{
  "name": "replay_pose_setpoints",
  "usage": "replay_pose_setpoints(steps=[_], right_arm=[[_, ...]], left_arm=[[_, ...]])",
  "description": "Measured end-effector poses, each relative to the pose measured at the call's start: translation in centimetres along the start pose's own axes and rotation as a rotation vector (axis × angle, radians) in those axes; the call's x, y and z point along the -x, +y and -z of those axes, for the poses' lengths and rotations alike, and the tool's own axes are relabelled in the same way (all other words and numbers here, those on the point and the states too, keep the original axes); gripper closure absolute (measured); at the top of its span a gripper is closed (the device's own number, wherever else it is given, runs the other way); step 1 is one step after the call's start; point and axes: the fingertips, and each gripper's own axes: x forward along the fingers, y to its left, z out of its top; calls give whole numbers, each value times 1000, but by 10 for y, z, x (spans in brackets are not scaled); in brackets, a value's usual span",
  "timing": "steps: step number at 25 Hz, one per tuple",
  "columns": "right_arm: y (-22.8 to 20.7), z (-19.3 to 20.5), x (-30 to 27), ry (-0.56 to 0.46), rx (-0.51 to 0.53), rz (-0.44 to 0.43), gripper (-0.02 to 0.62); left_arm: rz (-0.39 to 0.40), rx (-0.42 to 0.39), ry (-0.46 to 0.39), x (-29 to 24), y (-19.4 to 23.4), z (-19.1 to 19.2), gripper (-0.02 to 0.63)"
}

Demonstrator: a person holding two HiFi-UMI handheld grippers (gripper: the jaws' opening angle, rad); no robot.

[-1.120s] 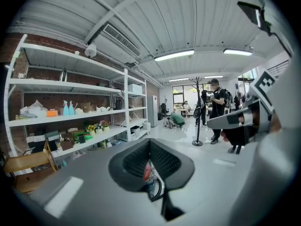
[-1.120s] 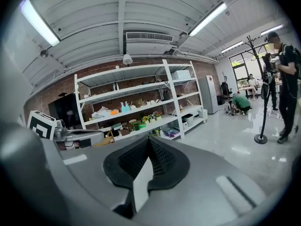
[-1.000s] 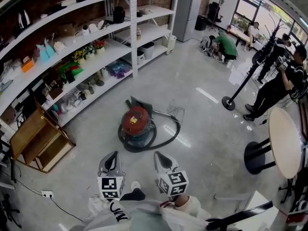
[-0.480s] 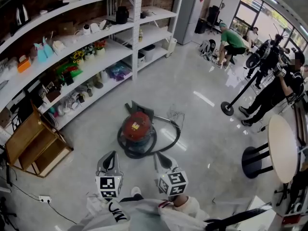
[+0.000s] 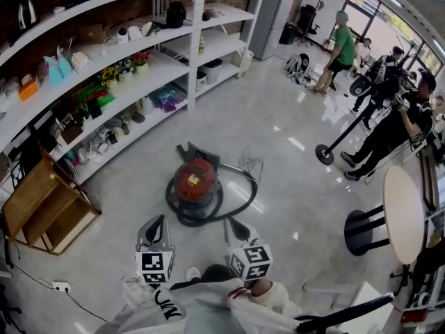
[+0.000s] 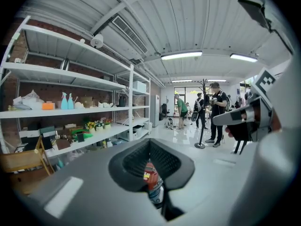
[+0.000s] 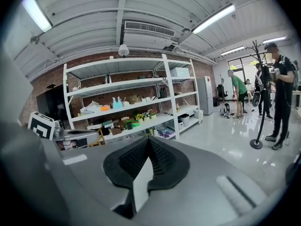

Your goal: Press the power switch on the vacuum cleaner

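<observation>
Nearest, at the bottom of the head view, the person holds the left gripper (image 5: 158, 223) and the right gripper (image 5: 231, 223) side by side, pointing forward. In each gripper's own view the dark jaw tips are pressed together with nothing pinched between them. Just ahead on the glossy grey floor (image 5: 292, 165) sits the vacuum cleaner (image 5: 194, 179), a round canister with a red top, well apart from both grippers. Its black hose (image 5: 240, 204) loops around the body. The power switch is too small to make out. The shell looks like hard, rigid plastic and the canister fairly heavy, so it should stay put under a firm downward push. No grasp seems needed, only closed jaw tips set squarely on the switch. Further left stand white shelves (image 5: 104, 61) of small goods. At the far right, several people (image 5: 389, 131) stand beside a round table (image 5: 405, 214).
</observation>
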Motion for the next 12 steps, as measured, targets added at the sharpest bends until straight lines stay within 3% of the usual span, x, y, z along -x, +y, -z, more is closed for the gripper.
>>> replay_pose_setpoints(steps=[12], right_arm=[[3,-3,-14,15,9,-13,595]], left_arm=[[-7,9,-1,-10,10,-1,606]])
